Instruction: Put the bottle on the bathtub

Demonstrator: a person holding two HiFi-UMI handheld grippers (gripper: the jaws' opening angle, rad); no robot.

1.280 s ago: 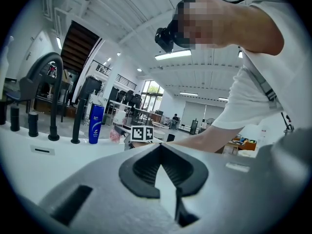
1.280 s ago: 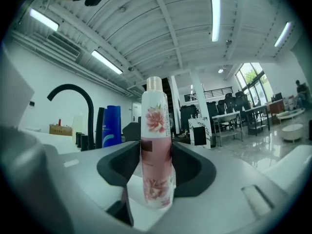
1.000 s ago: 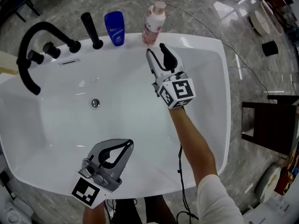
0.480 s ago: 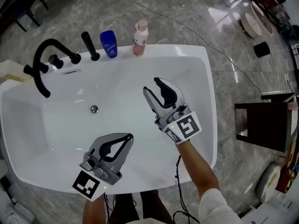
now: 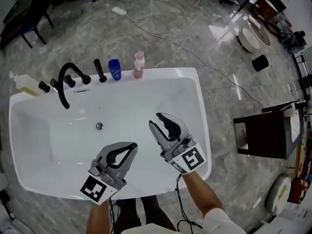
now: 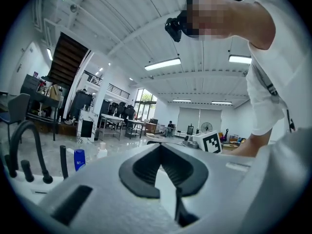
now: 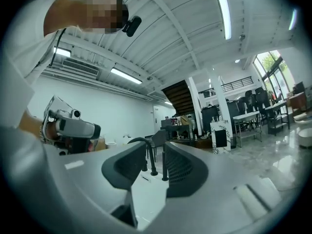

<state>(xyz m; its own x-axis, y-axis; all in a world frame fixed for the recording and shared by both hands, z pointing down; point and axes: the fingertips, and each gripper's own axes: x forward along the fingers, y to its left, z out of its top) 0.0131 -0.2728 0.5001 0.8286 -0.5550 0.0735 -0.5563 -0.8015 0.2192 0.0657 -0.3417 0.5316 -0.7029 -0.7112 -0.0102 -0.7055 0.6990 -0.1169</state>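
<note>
A pink bottle point(image 5: 139, 65) stands upright on the far rim of the white bathtub point(image 5: 200, 111), beside a blue bottle point(image 5: 114, 69). Nothing touches it. My right gripper point(image 5: 157, 121) hovers over the near right part of the tub, open with a narrow gap and nothing between its jaws. My left gripper point(image 5: 132, 146) is over the near rim, its tips together and empty. In the left gripper view, the pink bottle point(image 6: 101, 151) and blue bottle point(image 6: 79, 160) show far off beyond the gripper point(image 6: 160, 146). The right gripper point(image 7: 157, 150) view does not show the bottle.
A black faucet point(image 5: 68, 82) and a black handle point(image 5: 98, 71) stand on the far rim left of the bottles. A pale soap bottle point(image 5: 24, 84) sits at the far left corner. The drain point(image 5: 99, 126) is in the tub floor. A dark chair point(image 5: 265, 130) stands to the right; a cable point(image 5: 195, 52) crosses the marble floor.
My right gripper has drawn back from beside the pink bottle toward the near rim. The bottle stays on the far rim. The head view has pulled back and takes in more of the room.
</note>
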